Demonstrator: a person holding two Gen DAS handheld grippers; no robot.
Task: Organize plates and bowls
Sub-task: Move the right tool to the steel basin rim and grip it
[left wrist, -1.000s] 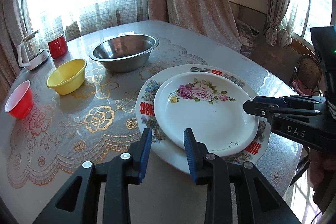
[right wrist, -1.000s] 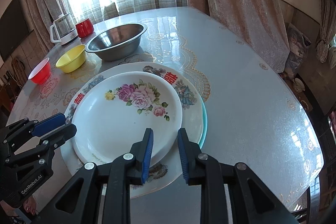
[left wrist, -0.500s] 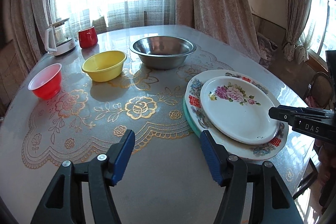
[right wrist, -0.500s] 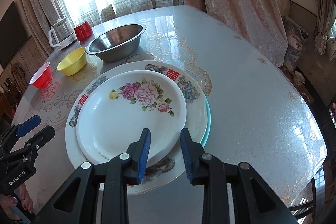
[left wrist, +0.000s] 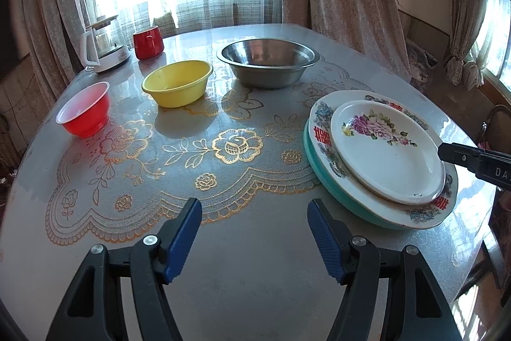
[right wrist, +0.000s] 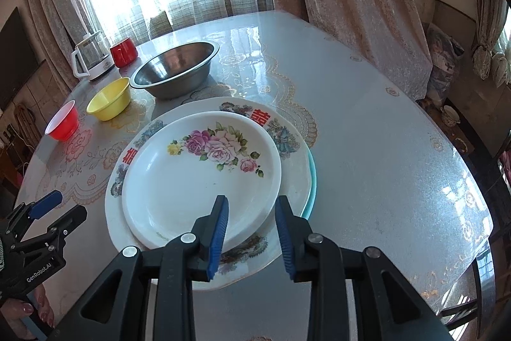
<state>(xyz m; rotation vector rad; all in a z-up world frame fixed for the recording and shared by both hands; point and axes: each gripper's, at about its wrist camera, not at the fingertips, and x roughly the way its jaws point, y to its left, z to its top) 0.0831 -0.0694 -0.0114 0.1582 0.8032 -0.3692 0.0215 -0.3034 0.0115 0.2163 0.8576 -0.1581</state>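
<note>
Three plates are stacked at the table's right: a small white rose plate [right wrist: 204, 181] on a large plate with red characters [right wrist: 292, 178], with a teal plate [right wrist: 313, 178] at the bottom. My right gripper [right wrist: 251, 200] hovers over the rose plate's near rim, jaws a little apart and not pressing on it. My left gripper [left wrist: 254, 206] is over bare tablecloth to the left of the stack [left wrist: 383, 149]. Its jaws are opening wide with nothing between them. A steel bowl [left wrist: 268, 63], a yellow bowl [left wrist: 177, 83] and a red bowl [left wrist: 84, 109] stand apart along the far left.
A red mug [left wrist: 148, 42] and a glass kettle [left wrist: 102, 48] stand at the far left edge. Curtains and windows lie beyond the round table [left wrist: 255, 277]. A hand [right wrist: 28, 309] holds the left gripper's handle at the near left.
My left gripper drew back to the left, off the plate stack, and its jaws spread wide. The right gripper stayed over the rose plate's rim, its jaws slightly wider.
</note>
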